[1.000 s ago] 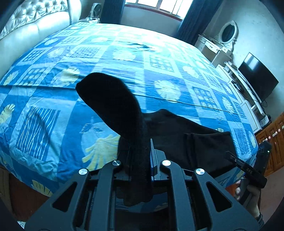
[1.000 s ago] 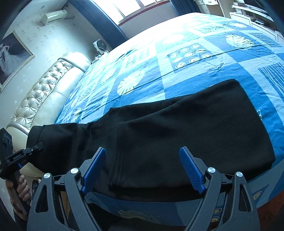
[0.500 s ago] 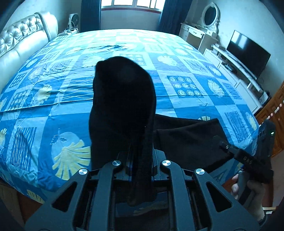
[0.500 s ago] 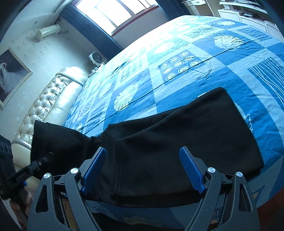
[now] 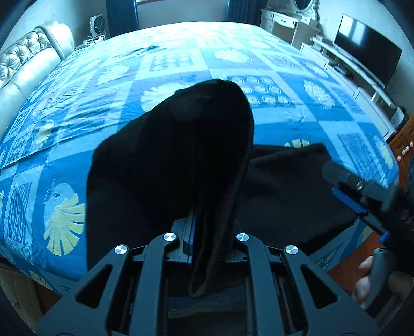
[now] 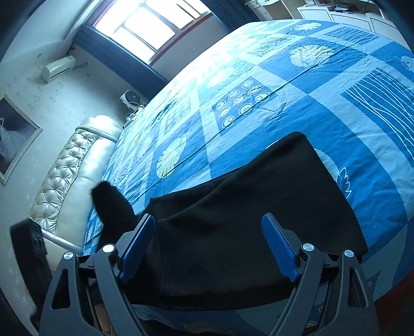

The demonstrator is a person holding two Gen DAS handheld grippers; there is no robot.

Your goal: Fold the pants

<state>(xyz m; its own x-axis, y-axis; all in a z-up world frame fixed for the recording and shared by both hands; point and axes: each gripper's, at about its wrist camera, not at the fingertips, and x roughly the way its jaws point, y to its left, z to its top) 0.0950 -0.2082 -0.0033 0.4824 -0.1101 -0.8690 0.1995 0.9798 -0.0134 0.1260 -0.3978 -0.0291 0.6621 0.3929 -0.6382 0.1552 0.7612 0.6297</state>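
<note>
Black pants (image 6: 248,206) lie on the near edge of a bed with a blue patterned cover (image 6: 297,103). My left gripper (image 5: 211,227) is shut on one end of the pants (image 5: 181,155), which rises off the bed and drapes forward over the jaws, hiding the fingertips. The rest of the pants (image 5: 289,191) lies flat to the right in that view. My right gripper (image 6: 208,245) stands open just above the wide flat part, its blue pads (image 6: 278,245) apart with nothing pinched. In the left wrist view the right gripper (image 5: 346,188) shows at the right, held by a hand (image 5: 367,279).
A padded cream headboard (image 6: 67,175) lines the bed's left side. A TV (image 5: 367,49) on a low white cabinet and a dresser with a mirror (image 5: 289,18) stand on the right. A window (image 6: 147,23) with dark curtains is at the far wall.
My left gripper has carried the lifted pants end to the right, over toward the flat part and the right gripper. The right gripper has shifted a little and rolled, staying open.
</note>
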